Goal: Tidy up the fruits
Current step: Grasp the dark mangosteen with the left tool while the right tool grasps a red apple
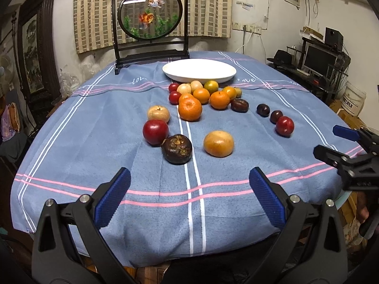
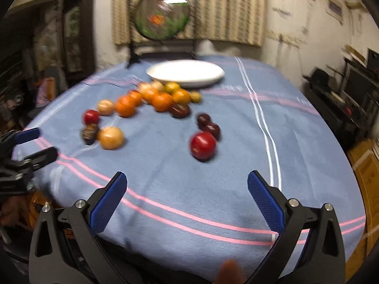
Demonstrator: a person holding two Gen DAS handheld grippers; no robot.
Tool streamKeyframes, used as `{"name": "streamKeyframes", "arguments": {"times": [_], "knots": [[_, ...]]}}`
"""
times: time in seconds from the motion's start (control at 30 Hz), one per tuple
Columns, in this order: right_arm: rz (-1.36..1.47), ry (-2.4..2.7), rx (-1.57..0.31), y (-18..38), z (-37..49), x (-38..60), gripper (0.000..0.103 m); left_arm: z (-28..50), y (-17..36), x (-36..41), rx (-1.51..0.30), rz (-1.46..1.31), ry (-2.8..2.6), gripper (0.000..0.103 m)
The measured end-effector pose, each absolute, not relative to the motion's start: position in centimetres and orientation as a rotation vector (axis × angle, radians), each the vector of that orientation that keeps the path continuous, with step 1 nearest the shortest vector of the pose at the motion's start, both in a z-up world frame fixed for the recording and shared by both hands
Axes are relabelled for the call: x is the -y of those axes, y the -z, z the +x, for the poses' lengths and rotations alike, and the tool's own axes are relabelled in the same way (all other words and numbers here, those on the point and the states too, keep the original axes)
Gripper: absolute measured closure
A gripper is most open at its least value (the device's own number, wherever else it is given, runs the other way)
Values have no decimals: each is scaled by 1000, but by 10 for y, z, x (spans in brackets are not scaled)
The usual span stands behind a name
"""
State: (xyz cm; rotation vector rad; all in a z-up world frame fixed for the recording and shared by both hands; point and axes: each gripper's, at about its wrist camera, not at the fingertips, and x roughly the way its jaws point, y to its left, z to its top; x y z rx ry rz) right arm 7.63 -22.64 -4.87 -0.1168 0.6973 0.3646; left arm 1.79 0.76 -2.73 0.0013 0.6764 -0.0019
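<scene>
Many fruits lie loose on a blue striped tablecloth in front of an empty white plate, also seen in the right wrist view. Nearest my left gripper are a dark mangosteen, a red apple and a yellow-orange fruit. Oranges cluster near the plate. My left gripper is open and empty above the near table edge. My right gripper is open and empty; a red apple lies ahead of it, with dark plums behind. The right wrist view is blurred.
A framed round goldfish screen stands behind the plate. The right gripper shows at the right edge of the left view. The left gripper shows at the left edge of the right view. A desk with a monitor stands to the right.
</scene>
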Motion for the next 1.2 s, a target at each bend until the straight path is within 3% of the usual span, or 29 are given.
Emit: {"name": "streamKeyframes", "arguments": {"times": [0.13, 0.23, 0.3, 0.43, 0.53, 0.67, 0.83, 0.93, 1.07, 1.2], "knots": [[-112, -355, -726, 59, 102, 229, 2, 26, 36, -12, -694, 5, -3, 2], [-89, -365, -757, 64, 122, 228, 18, 33, 41, -19, -707, -7, -10, 2], [-79, -354, -777, 67, 134, 228, 20, 36, 41, -24, -707, -19, -18, 2], [-60, -346, -834, 79, 158, 224, 38, 40, 44, -30, -702, -21, -30, 2], [-57, -335, -864, 86, 165, 224, 40, 44, 47, -34, -701, -14, -32, 2], [-41, -357, -879, 89, 169, 224, 55, 54, 51, -40, -717, -24, -26, 2], [-33, -388, -871, 88, 167, 224, 63, 73, 54, -46, -737, -43, 6, 3], [-18, -400, -868, 88, 166, 227, 63, 83, 56, -45, -749, -38, 28, 10], [-10, -411, -867, 87, 167, 227, 63, 98, 64, -43, -790, -31, 59, 33], [9, -427, -868, 87, 167, 230, 63, 108, 69, -40, -813, -30, 69, 34]]}}
